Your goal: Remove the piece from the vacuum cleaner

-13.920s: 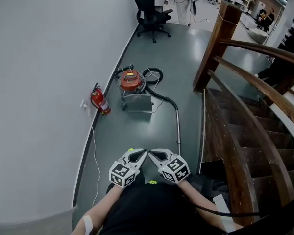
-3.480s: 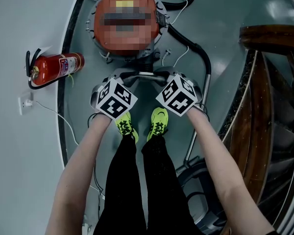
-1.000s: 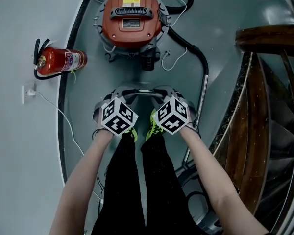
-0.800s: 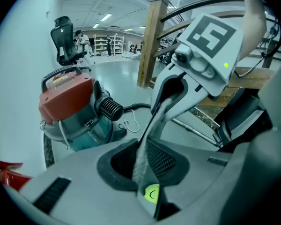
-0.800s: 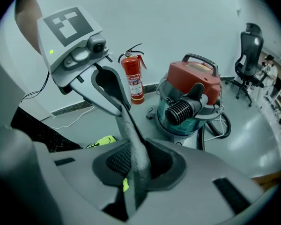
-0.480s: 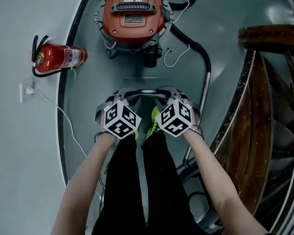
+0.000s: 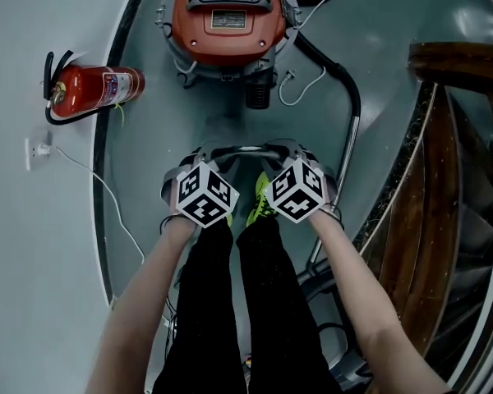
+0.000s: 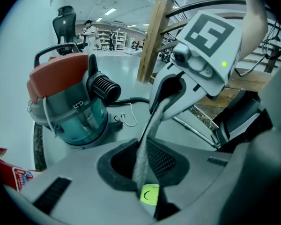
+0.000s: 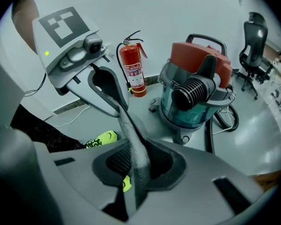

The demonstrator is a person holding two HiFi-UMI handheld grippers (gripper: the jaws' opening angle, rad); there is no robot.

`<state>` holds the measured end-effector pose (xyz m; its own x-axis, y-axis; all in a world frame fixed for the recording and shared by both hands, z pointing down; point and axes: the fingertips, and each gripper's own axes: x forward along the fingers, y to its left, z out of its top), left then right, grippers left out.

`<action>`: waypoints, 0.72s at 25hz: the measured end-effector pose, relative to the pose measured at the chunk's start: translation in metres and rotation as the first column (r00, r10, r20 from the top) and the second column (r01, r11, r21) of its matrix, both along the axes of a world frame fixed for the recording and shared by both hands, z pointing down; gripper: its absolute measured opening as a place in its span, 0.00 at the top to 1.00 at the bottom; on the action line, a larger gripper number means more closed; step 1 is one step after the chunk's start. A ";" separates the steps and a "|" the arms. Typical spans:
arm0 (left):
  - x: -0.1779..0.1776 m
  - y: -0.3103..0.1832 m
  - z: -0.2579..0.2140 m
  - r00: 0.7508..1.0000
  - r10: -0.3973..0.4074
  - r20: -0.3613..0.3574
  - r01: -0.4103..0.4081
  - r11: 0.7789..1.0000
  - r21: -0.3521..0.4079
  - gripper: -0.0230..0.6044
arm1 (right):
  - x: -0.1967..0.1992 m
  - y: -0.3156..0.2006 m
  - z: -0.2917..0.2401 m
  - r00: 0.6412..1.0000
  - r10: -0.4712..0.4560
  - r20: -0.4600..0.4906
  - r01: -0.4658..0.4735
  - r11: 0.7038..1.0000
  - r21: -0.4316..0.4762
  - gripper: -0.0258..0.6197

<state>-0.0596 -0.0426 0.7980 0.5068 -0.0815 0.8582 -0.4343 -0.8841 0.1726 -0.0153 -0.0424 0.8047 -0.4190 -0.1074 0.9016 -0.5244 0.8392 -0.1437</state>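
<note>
- On the grey floor (image 7: 152,146) ahead stands the round, red-lidded canister vacuum cleaner (image 7: 228,19), its far side cut off by the frame.
- Left gripper (image 7: 222,150) and right gripper (image 7: 273,148): fingers pressed together, empty, apart from it.

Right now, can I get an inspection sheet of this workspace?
Surface: grey floor.
Job's things: red-topped vacuum upright; black hose running to a metal wand.
Clutter: fire extinguisher by the wall.
Grippers: left tongs and right tongs shut, empty, tips close together, short of the vacuum.
Cables: white cord beside the vacuum; white cable from a wall socket.
Surroundings: wooden stairs at right; office chair beyond.
</note>
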 end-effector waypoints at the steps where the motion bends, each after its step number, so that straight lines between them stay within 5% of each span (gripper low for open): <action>1: -0.001 -0.001 0.003 1.000 -0.001 0.002 0.001 1.000 -0.005 0.87 | -0.001 -0.001 0.003 1.000 0.000 0.001 0.000 1.000 -0.005 0.85; 18: -0.003 -0.017 0.048 1.000 0.014 0.007 -0.014 0.997 -0.082 0.87 | -0.003 -0.017 0.046 0.999 0.035 0.010 -0.034 0.996 -0.077 0.85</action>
<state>-0.0623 -0.0599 0.8457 0.5004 -0.0035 0.8658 -0.4238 -0.8730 0.2414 -0.0184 -0.0594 0.8510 -0.4265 -0.0521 0.9030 -0.5507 0.8070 -0.2135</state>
